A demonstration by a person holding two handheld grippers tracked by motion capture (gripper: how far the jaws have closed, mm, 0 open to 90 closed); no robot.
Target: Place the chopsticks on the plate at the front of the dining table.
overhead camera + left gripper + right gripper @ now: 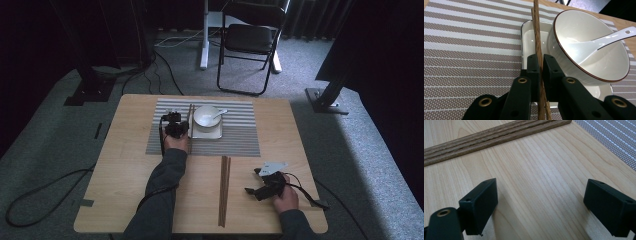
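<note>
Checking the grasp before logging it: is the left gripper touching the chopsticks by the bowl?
Touching. In the left gripper view, the left gripper has its jaws closed against both sides of the chopsticks, no gap visible.

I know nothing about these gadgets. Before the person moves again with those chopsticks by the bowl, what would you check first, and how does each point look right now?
1. Left hand-held gripper shut on the chopsticks: ok, jaws pinch them.
2. Both sticks held together: ok, two sticks pass between the jaws.
3. Chopsticks off the bowl: ok, they run beside it, over the tray's left edge.
4. Spoon settled: ok, it rests inside the bowl.
5. Right hand-held gripper free: ok, open over bare table.
6. Second chopstick pair out of the way: ok, lying on the table, away from the placemat.
</note>
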